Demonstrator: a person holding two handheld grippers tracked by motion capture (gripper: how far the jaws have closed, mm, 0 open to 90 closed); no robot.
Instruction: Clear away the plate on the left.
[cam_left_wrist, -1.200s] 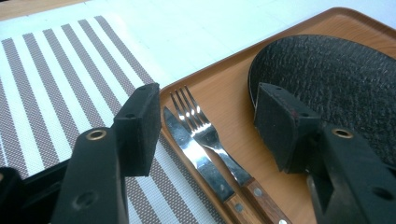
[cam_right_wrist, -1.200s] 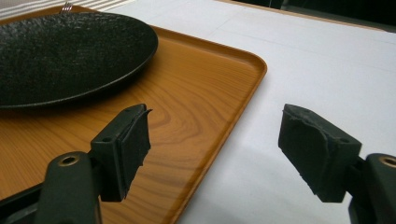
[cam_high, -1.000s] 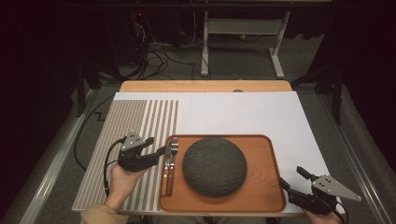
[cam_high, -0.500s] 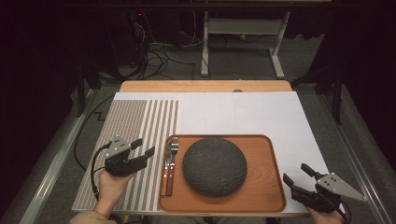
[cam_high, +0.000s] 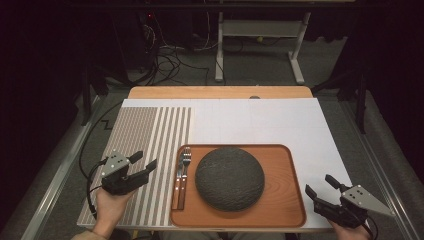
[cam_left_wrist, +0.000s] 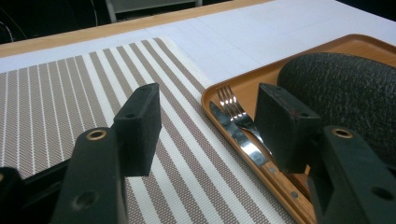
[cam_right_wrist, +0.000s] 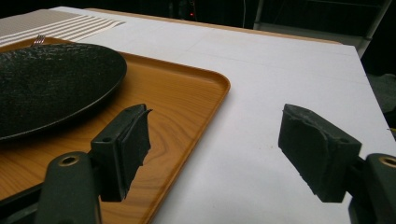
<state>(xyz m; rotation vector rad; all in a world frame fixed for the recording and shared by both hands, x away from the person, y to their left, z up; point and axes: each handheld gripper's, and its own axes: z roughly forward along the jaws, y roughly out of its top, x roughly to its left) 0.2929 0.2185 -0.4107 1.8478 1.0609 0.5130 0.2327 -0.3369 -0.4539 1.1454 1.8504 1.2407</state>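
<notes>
left gripper (cam_high: 142, 163): jaws spread wide, nothing in them, hovering over the striped placemat (cam_high: 145, 135) just left of the tray (cam_high: 280, 215)
right gripper (cam_high: 322, 186): also wide, empty, off the tray's right edge
fork (cam_high: 185, 160) + knife (cam_high: 177, 185): lying side by side in the tray's left end, right beside the dark plate (cam_high: 229, 177)
risk: imo the cutlery lies so close together that wide jaws could grab both, or bump the rim

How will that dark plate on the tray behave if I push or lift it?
The dark plate looks stiff and probably heavy for its size, given its rough, stone-like surface. It sits flat and low on the wooden tray, so it should slide rather than tip or roll. Its thin rim may chip if knocked, and gives the jaws little purchase.
</notes>
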